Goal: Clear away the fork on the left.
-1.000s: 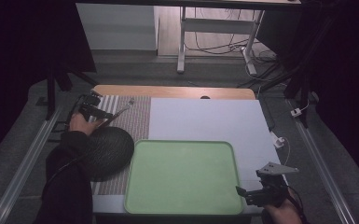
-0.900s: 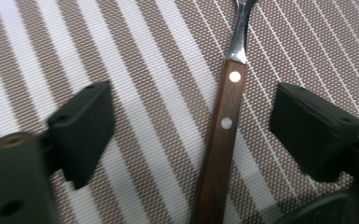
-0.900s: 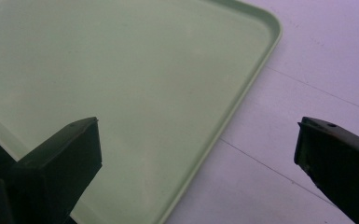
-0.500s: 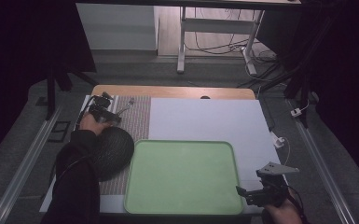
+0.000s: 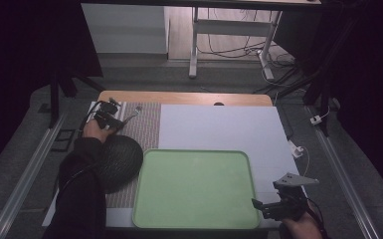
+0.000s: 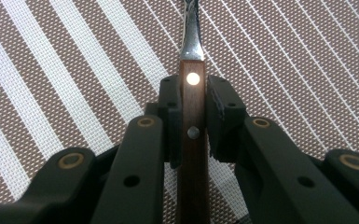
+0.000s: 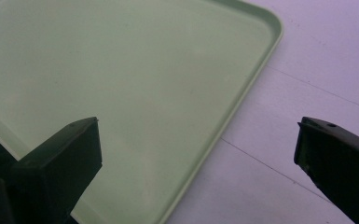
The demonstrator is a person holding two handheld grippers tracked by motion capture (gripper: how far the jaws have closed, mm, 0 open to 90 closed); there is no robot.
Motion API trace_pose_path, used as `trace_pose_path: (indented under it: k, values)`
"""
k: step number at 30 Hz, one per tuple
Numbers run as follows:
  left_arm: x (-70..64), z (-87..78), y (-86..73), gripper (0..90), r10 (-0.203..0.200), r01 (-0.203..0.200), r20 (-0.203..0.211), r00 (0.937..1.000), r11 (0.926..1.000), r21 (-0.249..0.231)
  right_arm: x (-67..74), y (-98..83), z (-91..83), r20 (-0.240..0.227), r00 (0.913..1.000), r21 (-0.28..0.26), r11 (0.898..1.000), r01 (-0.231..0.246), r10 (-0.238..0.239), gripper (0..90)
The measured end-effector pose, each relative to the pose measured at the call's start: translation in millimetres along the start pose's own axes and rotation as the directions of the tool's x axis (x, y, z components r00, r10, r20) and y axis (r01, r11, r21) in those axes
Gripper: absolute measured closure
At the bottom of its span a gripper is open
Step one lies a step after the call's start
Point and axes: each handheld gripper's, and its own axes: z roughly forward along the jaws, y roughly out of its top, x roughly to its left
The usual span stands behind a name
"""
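Nearest to me, my right gripper (image 5: 267, 206) hung over the near right corner of the green tray (image 5: 195, 219), its jaws spread wide with nothing between them; in the right gripper view they framed the tray's rim (image 7: 242, 100) and the white board (image 7: 317, 60) beside it.

Farther off on my left lay the dark round bowl (image 5: 122, 159) on the striped placemat (image 5: 146, 127), my sleeve crossing it.

At the far end of that mat, my left gripper (image 5: 110, 115) had moved in from the mat's outer edge, where it was a second earlier, and now sat over the utensil (image 5: 132, 114). In the left gripper view the jaws were drawn narrow onto its wooden handle (image 6: 192, 121), pads touching both sides, the steel neck (image 6: 191, 32) running ahead over the weave. Whether it was a fork or a spoon I couldn't tell.

I judged that the grasp was made, so the piece could be lifted, probably toward the bare tray.
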Motion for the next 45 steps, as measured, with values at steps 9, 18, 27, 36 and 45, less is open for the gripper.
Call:
trace_pose_path:
  k: [9,18,27,36,45]
  values:
    - [4.5,-2.9,-4.2,77.5,-0.005,0.005,-0.031,0.9995,0.9998,-0.021,-0.5,-0.1,-0.3,-0.001,1.0000,-0.001,1.000,0.001,-0.001,0.8]
    - [14.1,-22.9,-12.7,77.5,-0.042,0.039,-0.039,0.9984,0.9971,-0.066,-0.6,0.0,0.0,-0.003,1.0000,-0.001,1.000,-0.002,0.002,0.8]
    - [2.8,-49.5,-20.1,77.4,-0.032,0.030,-0.018,0.9993,0.9942,-0.103,-0.1,0.2,0.2,-0.002,1.0000,0.003,1.000,-0.002,0.002,0.8]
    - [-17.7,-59.1,-34.2,77.4,-0.040,0.040,0.004,0.9992,0.9911,-0.127,-0.6,0.1,0.2,-0.003,1.0000,0.000,1.000,-0.004,0.004,0.8]
    - [-38.3,-71.9,-47.0,77.3,-0.036,0.043,0.047,0.9982,0.9875,-0.152,-0.1,0.2,0.2,-0.004,1.0000,0.001,1.000,-0.003,0.003,0.8]
